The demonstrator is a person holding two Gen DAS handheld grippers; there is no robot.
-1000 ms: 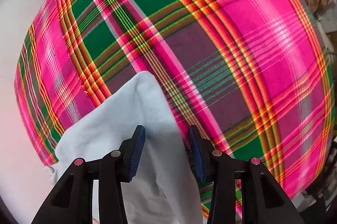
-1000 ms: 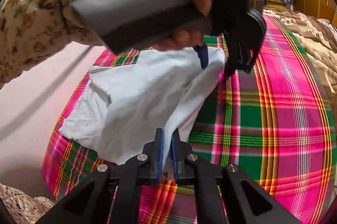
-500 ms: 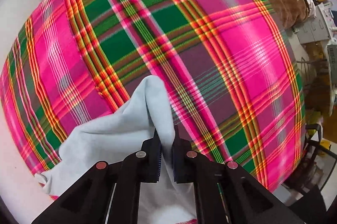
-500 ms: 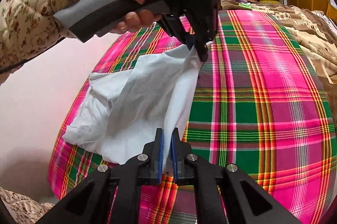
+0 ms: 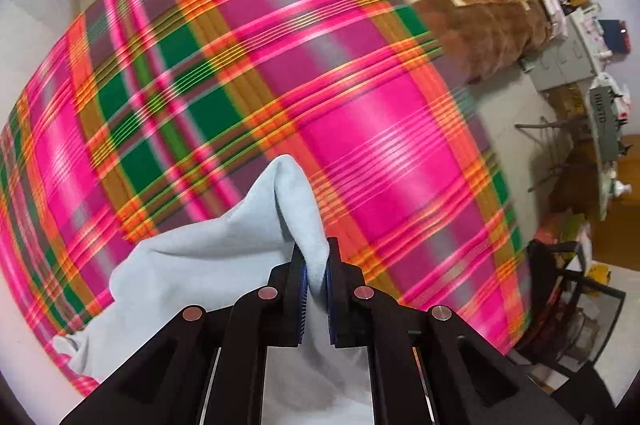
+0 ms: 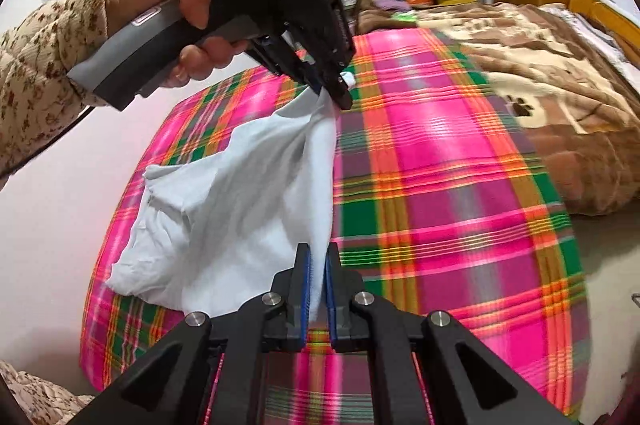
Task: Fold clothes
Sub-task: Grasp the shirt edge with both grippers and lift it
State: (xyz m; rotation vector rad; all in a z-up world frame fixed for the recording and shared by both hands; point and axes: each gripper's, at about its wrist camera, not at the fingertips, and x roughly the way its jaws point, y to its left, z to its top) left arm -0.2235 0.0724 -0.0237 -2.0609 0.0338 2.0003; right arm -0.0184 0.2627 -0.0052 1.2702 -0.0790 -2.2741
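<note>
My left tool (image 5: 316,265) is clenched on a fold of the white cloth (image 5: 208,265). Its two blue-padded fingers (image 5: 299,289) stand nearly together, with only the pinched fabric between them. A peak of cloth rises just ahead of the tips, and the rest falls away to the left and down under the tool body.

My right tool (image 6: 316,271) is likewise clamped tight on the cloth (image 6: 240,193), at its lower edge; the blue pads press the fabric from both sides with no free gap. From this view I also see the left tool (image 6: 340,89) higher up and farther away, gripped by a hand (image 6: 176,13) in a floral sleeve (image 6: 44,53), its tips biting the upper corner of the same cloth. The edge between the two tools runs fairly straight, so the cloth is lifted along that side.

The rest of the cloth hangs to the left in loose wrinkles, and its far part lies bunched on the plaid sheet (image 6: 440,205) near the bed's left edge. The sheet, pink, green and orange, covers the bed under both tools. A brown blanket (image 6: 540,73) lies beyond it toward the far end. The plaid looks blurred in both views.
</note>
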